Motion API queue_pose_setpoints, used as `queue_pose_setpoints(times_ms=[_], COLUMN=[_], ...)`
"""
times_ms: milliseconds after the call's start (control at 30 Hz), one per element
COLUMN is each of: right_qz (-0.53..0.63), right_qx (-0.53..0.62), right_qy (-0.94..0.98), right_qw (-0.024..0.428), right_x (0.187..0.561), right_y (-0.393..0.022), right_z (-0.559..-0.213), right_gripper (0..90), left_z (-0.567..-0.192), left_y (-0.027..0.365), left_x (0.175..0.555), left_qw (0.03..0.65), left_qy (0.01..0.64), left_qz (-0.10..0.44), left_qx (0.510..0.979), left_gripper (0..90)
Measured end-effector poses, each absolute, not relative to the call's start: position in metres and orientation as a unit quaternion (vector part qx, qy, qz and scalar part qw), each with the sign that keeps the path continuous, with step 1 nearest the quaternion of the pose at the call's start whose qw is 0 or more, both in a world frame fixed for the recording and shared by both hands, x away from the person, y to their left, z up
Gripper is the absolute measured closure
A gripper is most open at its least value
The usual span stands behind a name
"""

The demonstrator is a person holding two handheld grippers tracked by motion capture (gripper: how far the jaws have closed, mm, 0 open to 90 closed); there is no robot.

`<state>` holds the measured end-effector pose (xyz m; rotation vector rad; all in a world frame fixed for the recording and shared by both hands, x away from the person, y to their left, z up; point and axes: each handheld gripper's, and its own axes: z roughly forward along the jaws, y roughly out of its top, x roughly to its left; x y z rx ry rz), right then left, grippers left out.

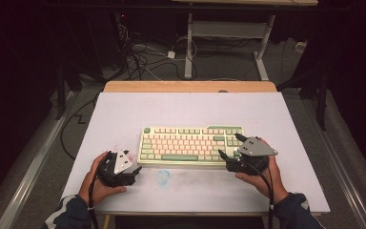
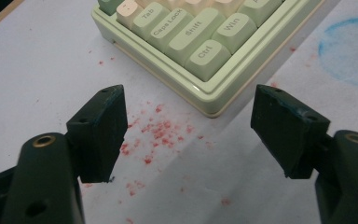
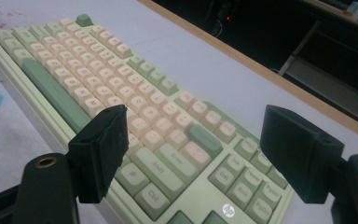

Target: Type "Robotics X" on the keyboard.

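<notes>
The white bench point(image 1: 124, 114) carried a pale green keyboard point(image 1: 190, 145) lying flat near its middle, long side facing the person. Its keys were cream and soft pink, with darker green modifier keys and a green space bar.

The right gripper point(image 1: 232, 149) hovered at the keyboard's right end, above the arrow and navigation keys. Its fingers point(image 3: 100, 151) stood wide apart, with nothing between them and touching nothing.

The left gripper point(image 1: 138, 168) sat just off the keyboard's near left corner, low over the bench. Its fingers point(image 2: 100, 133) were also spread wide, holding nothing, the corner with the Ctrl key point(image 2: 209, 57) lying just ahead of the gap.

A faint blue ring point(image 1: 162, 176) marked the bench in front of the keyboard, and small red specks point(image 2: 161, 133) dotted the surface under the left gripper.
</notes>
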<state>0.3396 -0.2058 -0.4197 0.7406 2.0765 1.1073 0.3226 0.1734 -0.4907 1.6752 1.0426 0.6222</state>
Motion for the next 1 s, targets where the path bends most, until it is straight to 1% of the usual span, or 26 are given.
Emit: queue_pose_setpoints(times_ms=[67,200,367,400,433,467,500,567,600,633,700,900,1000], right_qz=[0.419,0.416,0.406,0.409,0.409,0.409,0.408,0.403,0.403,0.402,0.399,0.390,0.383], right_qx=[0.283,0.288,0.287,0.294,0.294,0.294,0.296,0.300,0.300,0.305,0.303,0.303,0.300], right_qy=[0.793,0.792,0.791,0.787,0.787,0.787,0.788,0.791,0.791,0.792,0.794,0.801,0.810], right_qw=[0.339,0.342,0.357,0.357,0.357,0.357,0.354,0.349,0.349,0.345,0.344,0.338,0.326], right_x=[0.336,0.330,0.318,0.312,0.312,0.310,0.307,0.300,0.300,0.296,0.294,0.291,0.294], right_y=[-0.209,-0.216,-0.224,-0.229,-0.229,-0.230,-0.232,-0.236,-0.236,-0.238,-0.238,-0.239,-0.236], right_z=[-0.421,-0.425,-0.432,-0.436,-0.436,-0.439,-0.441,-0.447,-0.447,-0.451,-0.452,-0.457,-0.462], right_gripper=[24.8,25.0,25.6,25.8,25.8,25.8,25.8,25.8,25.8,26.0,26.0,26.2,26.3], left_z=[-0.490,-0.485,-0.473,-0.472,-0.470,-0.469,-0.468,-0.466,-0.465,-0.464,-0.460,-0.452,-0.449], left_y=[0.173,0.174,0.176,0.176,0.175,0.174,0.172,0.168,0.165,0.162,0.157,0.133,0.117], left_x=[0.323,0.324,0.326,0.326,0.327,0.328,0.329,0.331,0.332,0.333,0.336,0.348,0.357], left_qw=[0.512,0.513,0.527,0.528,0.529,0.531,0.533,0.535,0.535,0.537,0.538,0.538,0.537], left_qy=[0.434,0.441,0.446,0.446,0.448,0.449,0.447,0.444,0.442,0.439,0.434,0.421,0.414], left_qz=[0.260,0.252,0.230,0.228,0.223,0.217,0.211,0.199,0.198,0.195,0.186,0.172,0.165], left_qx=[0.695,0.692,0.685,0.686,0.685,0.685,0.686,0.690,0.692,0.694,0.698,0.710,0.716], left_gripper=[28.7,38.4,57.1,65.3,65.3,73.7,73.7,82.4,82.4,85.9,86.8,86.9,86.8])
